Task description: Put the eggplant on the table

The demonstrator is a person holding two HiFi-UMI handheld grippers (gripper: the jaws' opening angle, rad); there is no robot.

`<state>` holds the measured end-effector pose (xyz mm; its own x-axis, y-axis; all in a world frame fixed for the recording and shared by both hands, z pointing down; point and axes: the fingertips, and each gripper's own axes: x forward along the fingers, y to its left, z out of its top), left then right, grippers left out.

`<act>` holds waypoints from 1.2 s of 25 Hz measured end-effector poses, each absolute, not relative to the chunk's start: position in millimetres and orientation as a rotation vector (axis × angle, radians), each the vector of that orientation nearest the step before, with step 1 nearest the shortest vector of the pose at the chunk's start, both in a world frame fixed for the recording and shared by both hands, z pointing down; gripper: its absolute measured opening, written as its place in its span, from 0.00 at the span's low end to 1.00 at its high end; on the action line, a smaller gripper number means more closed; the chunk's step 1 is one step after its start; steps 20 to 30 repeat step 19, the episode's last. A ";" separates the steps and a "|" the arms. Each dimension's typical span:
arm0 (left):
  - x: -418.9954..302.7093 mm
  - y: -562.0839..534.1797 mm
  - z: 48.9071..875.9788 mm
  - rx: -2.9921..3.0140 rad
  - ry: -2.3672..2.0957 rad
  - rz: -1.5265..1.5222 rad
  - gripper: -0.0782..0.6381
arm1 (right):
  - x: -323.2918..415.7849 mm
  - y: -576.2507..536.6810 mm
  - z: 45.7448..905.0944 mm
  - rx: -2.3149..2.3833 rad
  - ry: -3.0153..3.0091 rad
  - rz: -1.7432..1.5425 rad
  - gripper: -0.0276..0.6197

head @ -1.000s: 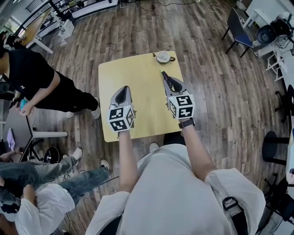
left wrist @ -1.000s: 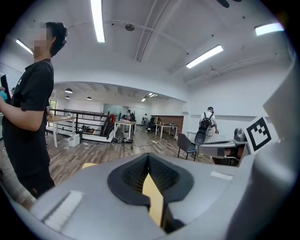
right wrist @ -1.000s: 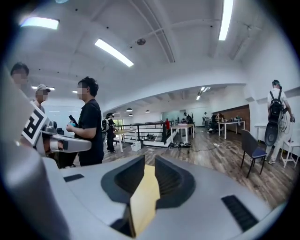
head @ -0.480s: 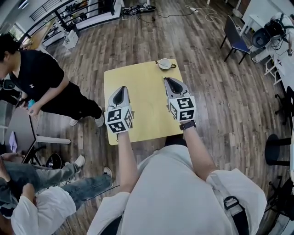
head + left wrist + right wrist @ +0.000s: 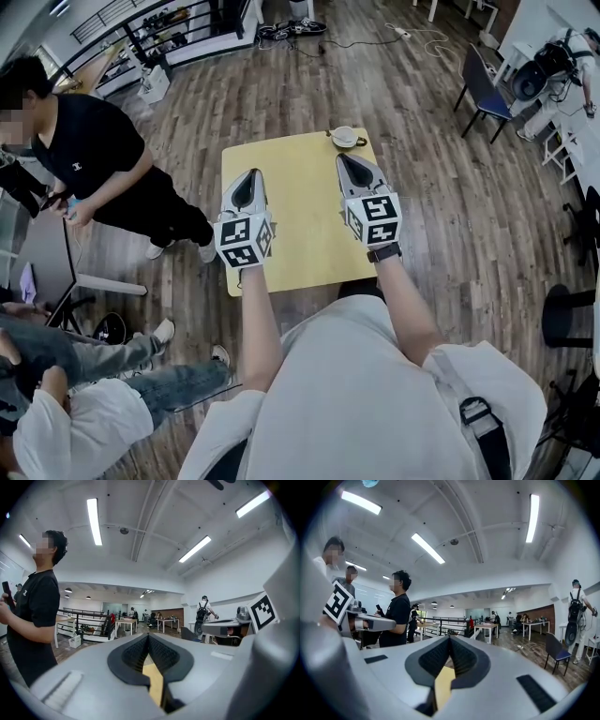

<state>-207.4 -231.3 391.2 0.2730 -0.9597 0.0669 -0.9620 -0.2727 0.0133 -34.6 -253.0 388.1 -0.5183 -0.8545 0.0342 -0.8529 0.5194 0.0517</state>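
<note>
No eggplant shows in any view. A small yellow table (image 5: pixel 298 220) stands on the wooden floor below me. My left gripper (image 5: pixel 247 176) is held level above its left half, and its jaws are shut with nothing between them. Above the right half, my right gripper (image 5: pixel 348 159) is also level, shut and empty. In the left gripper view the left gripper (image 5: pixel 148 635) has its black pads meeting at the tips. The right gripper view shows the right gripper (image 5: pixel 450 638) the same way.
A white cup on a saucer (image 5: pixel 345 137) sits at the table's far right corner. A person in black (image 5: pixel 94 159) stands left of the table. Other people sit at the lower left (image 5: pixel 84 403). A dark chair (image 5: pixel 483 80) and a railing (image 5: pixel 159 28) lie beyond.
Both grippers have risen above the table, which now looks smaller and farther off. The right jaws have closed. The person in black has come further into view.
</note>
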 end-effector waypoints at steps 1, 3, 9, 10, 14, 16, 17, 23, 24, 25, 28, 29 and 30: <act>-207.6 -230.8 389.3 2.472 -1.862 0.068 0.12 | -36.2 -252.8 386.0 1.513 -2.691 -0.048 0.06; -207.5 -229.4 387.2 2.484 -1.861 0.063 0.12 | -38.4 -251.7 383.6 1.513 -2.693 -0.053 0.06; -208.8 -222.1 384.5 2.495 -1.860 0.057 0.12 | -42.9 -243.2 380.9 1.509 -2.690 -0.063 0.06; -209.1 -220.6 384.6 2.496 -1.859 0.057 0.12 | -43.1 -241.4 380.7 1.510 -2.689 -0.064 0.06; -210.1 -217.7 387.2 2.495 -1.854 0.052 0.12 | -43.3 -237.6 381.6 1.515 -2.683 -0.067 0.06; -211.5 -217.2 389.0 2.493 -1.849 0.052 0.12 | -44.9 -236.6 382.2 1.515 -2.680 -0.067 0.06; -212.3 -217.0 389.8 2.493 -1.846 0.053 0.12 | -46.0 -236.0 382.4 1.515 -2.679 -0.068 0.06; -213.9 -216.6 391.5 2.492 -1.840 0.053 0.12 | -48.2 -234.5 382.8 1.514 -2.678 -0.069 0.06; -213.9 -216.6 391.5 2.492 -1.840 0.053 0.12 | -48.2 -234.5 382.8 1.514 -2.678 -0.069 0.06; -213.9 -216.6 391.5 2.492 -1.840 0.053 0.12 | -48.2 -234.5 382.8 1.514 -2.678 -0.069 0.06; -213.9 -216.6 391.5 2.492 -1.840 0.053 0.12 | -48.2 -234.5 382.8 1.514 -2.678 -0.069 0.06; -213.9 -216.6 391.5 2.492 -1.840 0.053 0.12 | -48.2 -234.5 382.8 1.514 -2.678 -0.069 0.06; -213.9 -216.6 391.5 2.492 -1.840 0.053 0.12 | -48.2 -234.5 382.8 1.514 -2.678 -0.069 0.06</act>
